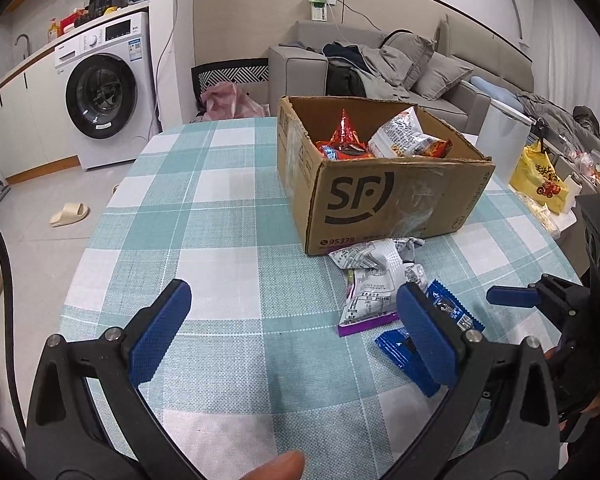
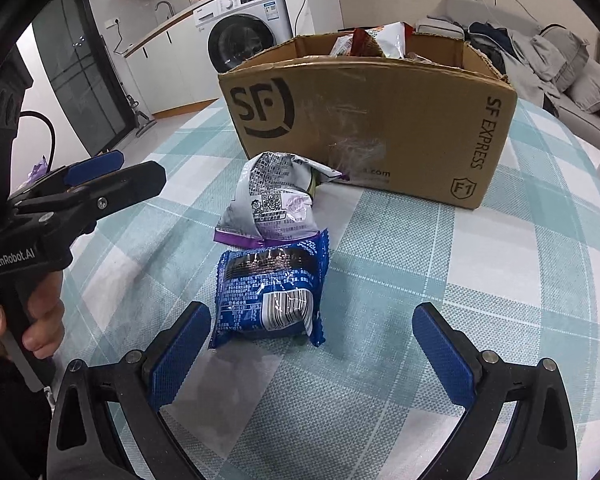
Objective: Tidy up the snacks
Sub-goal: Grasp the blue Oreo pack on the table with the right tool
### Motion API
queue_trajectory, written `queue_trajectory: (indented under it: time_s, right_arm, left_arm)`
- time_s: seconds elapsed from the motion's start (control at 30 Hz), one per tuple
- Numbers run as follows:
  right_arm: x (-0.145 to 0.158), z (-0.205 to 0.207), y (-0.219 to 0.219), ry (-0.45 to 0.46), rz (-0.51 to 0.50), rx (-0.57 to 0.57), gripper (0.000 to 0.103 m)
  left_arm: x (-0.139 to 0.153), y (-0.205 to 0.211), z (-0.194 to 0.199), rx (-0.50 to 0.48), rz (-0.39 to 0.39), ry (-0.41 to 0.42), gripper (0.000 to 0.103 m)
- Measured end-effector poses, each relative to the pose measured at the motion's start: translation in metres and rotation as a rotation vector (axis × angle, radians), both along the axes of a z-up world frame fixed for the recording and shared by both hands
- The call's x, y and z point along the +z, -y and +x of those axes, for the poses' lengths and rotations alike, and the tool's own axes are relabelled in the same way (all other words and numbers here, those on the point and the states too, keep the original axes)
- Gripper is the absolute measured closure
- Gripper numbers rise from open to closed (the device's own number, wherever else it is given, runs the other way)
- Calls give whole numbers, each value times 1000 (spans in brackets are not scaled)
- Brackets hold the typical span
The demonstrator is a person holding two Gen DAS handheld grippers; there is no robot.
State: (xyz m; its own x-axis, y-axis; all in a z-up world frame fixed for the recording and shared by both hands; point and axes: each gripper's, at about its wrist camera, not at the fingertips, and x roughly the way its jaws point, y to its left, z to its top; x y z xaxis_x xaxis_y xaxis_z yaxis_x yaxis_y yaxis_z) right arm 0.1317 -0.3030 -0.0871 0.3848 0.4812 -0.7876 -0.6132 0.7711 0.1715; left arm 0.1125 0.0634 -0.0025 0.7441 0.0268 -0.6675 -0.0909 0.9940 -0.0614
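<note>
looking along your left gripper [image 1: 294,330], its blue pads stand wide apart and hold nothing, above the teal checked tablecloth [image 1: 220,216]. ahead sits the brown cardboard box [image 1: 384,196], printed "sf" and "95338", with red and white snack bags already inside.

from your right gripper [image 2: 312,342], also wide open and empty, the blue foil snack packet [image 2: 270,300] lies just ahead, touching the silver and purple snack bag [image 2: 268,208]. ease forward, centre the packet between the pads, close gently. the box reads "sf express" and "f1"; the other tool reads "genrobot.ai".
</note>
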Motion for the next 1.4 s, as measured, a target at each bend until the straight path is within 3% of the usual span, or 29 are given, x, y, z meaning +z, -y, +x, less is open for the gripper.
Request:
queue_trajectory:
  time_s: [0.33,0.63,0.8,0.9,0.97,1.03,1.4]
  right_arm:
    - [-11,4,-14,-25,-17,30,1]
    - [-15,-1,-31,11,-31,52,2]
    - [-17,-8,-42,35,-32,72,13]
    - [-16,-9,-40,46,-21,73,30]
    - [-15,-8,-39,37,-7,82,47]
    - [-15,-6,-35,36,-10,82,52]
    - [-5,-4,-20,56,13,84,56]
  left_arm:
    - [-2,-9,1,13,-16,-5,1]
    - [-4,-8,0,7,-14,-13,1]
    - [-4,-7,1,6,-14,-12,1]
    - [-5,-7,0,0,-16,-9,1]
    - [-5,-6,0,-3,-14,-9,1]
    - [-6,-6,0,-3,-13,-10,1]
    - [-5,-5,-1,-8,-18,-11,1]
